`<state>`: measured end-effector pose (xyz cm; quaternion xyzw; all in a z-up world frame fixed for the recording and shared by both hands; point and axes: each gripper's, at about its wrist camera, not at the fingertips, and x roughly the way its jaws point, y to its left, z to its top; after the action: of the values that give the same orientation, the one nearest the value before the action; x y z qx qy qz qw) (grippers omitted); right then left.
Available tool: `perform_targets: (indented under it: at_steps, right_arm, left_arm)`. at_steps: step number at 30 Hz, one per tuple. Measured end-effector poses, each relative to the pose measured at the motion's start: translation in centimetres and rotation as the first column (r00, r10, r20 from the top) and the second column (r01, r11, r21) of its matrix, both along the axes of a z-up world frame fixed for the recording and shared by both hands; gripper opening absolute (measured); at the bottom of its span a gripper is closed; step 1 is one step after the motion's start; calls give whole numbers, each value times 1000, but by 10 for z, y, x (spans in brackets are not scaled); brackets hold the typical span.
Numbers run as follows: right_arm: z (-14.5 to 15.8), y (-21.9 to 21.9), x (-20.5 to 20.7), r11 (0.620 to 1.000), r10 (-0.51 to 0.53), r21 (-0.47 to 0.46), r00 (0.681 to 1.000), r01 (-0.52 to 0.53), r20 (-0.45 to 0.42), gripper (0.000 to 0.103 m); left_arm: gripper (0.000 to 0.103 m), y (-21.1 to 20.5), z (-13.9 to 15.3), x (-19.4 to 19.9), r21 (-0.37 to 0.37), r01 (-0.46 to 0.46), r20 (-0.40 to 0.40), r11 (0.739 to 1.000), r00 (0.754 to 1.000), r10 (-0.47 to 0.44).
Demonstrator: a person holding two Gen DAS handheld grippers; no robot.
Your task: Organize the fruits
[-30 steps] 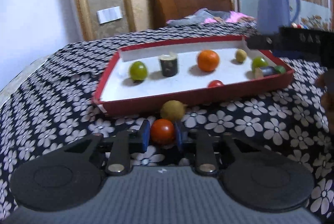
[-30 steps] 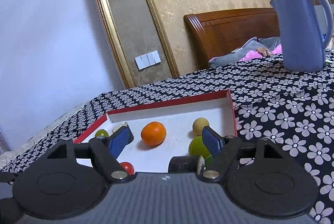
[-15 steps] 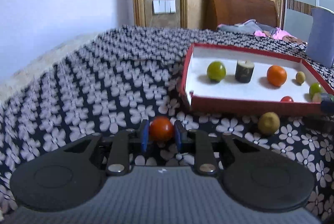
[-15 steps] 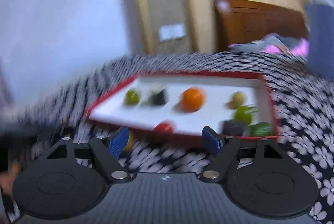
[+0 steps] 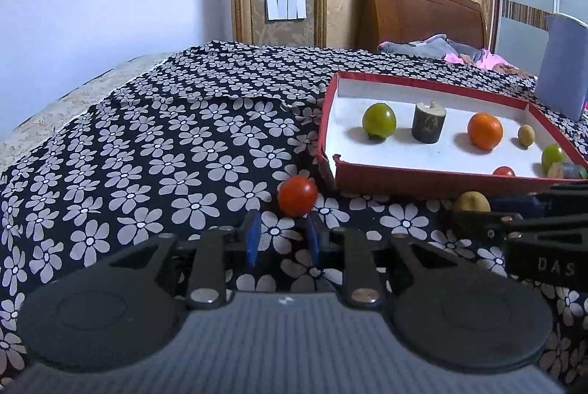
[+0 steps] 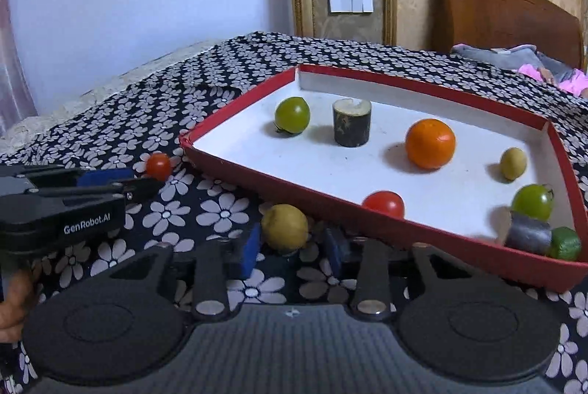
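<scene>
LEFT WRIST VIEW
left hand-held gripper (image 5: 282,236): blue pads apart, nothing clamped, low over the flowery cloth (image 5: 154,151)
small red tomato (image 5: 297,195): on the cloth, just past the pad tips, not between them, near the tray's front-left corner
red tray (image 5: 422,179): white inside, to the right & further back
in tray, L to R: green fruit (image 5: 379,120), dark log piece (image 5: 428,122) standing up, orange (image 5: 484,130), small tan fruit (image 5: 526,136)
front right of tray: 2nd green fruit (image 5: 553,156), red tomato in tray (image 5: 503,171) peeking over the wall
yellow fruit (image 5: 471,202): on the cloth in front of the tray, partly hidden by the right hand-held gripper (image 5: 514,210)
blue jug (image 5: 564,67): behind the tray, far right
back of room: wooden headboard (image 5: 415,8), wall switch (image 5: 286,8)

RIGHT WRIST VIEW
right hand-held gripper (image 6: 292,249): pads apart, one on each side of the yellow fruit (image 6: 286,226); touching or not: can't tell
yellow fruit spot: on the cloth, right up by the tray's (image 6: 279,179) front wall
left hand-held gripper (image 6: 121,179): seen from the side at far left, tips just beside the small red tomato (image 6: 158,166)
in tray: green fruit (image 6: 292,115), log piece (image 6: 351,127), orange (image 6: 430,144), tan fruit (image 6: 513,163), tomato (image 6: 383,204) by the front wall
right corner of tray: green fruit (image 6: 533,202), grey chunk (image 6: 529,234) & small green bit (image 6: 566,243) close together
</scene>
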<state>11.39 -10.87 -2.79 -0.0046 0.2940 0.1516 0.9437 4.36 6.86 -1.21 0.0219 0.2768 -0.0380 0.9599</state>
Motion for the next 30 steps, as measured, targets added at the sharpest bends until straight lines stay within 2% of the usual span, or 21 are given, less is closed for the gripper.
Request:
perform_targets:
  at_steps: [4, 10, 11, 12, 13, 15, 16, 18, 20, 22, 23, 25, 27, 28, 30]
  right_arm:
    - [1, 4, -8, 1000, 4, -28, 1000, -3, 22, 26]
    - [17, -10, -49, 1000, -15, -3, 992, 16, 126, 26]
    - [18, -15, -54, 1000, -20, -1, 991, 21, 135, 26]
    - [19, -19, -57, 1000, -27, 6, 990, 26, 140, 26]
    - [19, -23, -59, 999, -34, 14, 989, 32, 143, 26]
    - [18, -33, -62, 998, -49, 34, 988, 44, 145, 26]
    - [16, -38, -63, 998, -56, 45, 988, 50, 142, 26]
    - [12, -44, -63, 996, -66, 63, 988, 58, 139, 26]
    - [9, -50, -63, 994, -71, 95, 989, 59, 129, 26]
    - [8, -51, -62, 993, -71, 107, 989, 58, 127, 26]
    - [9, -53, -62, 991, -73, 118, 989, 58, 128, 26]
    - [9, -54, -64, 991, -71, 125, 988, 54, 136, 26]
    - [8, -53, -64, 991, -65, 122, 988, 49, 138, 26]
    - [8, -53, -64, 991, -67, 121, 988, 50, 137, 26]
    - [8, -53, -63, 991, -69, 125, 988, 52, 135, 26]
  left_arm:
    - [24, 2, 1, -3, -5, -1, 2, 1000, 1000, 1]
    - [24, 3, 3, -5, -9, 6, 1, 1000, 1000, -6]
    - [26, 2, 4, -6, -10, 21, 4, 1000, 1000, -21]
    - [44, 3, 5, -7, -11, 30, 9, 999, 999, -30]
    - [68, 2, 7, -8, -8, 28, 19, 1000, 999, -28]
    - [84, 0, 12, -10, 25, 0, 69, 1000, 998, -2]
    - [84, -2, 15, -11, 56, 1, 95, 998, 995, -7]
    - [83, -11, 19, -8, 126, 29, 96, 992, 995, -42]
    - [73, -19, 19, 0, 185, 63, 64, 981, 995, -76]
    - [55, -25, 16, 8, 225, 88, 28, 970, 995, -97]
    - [52, -28, 13, 13, 240, 100, 9, 966, 994, -105]
    - [41, -28, 6, 22, 234, 121, -22, 965, 993, -119]
    - [35, -23, 2, 29, 194, 132, -34, 972, 991, -127]
    - [24, -20, 2, 31, 162, 141, -43, 977, 990, -135]
    - [24, -15, 3, 31, 122, 145, -50, 982, 989, -140]
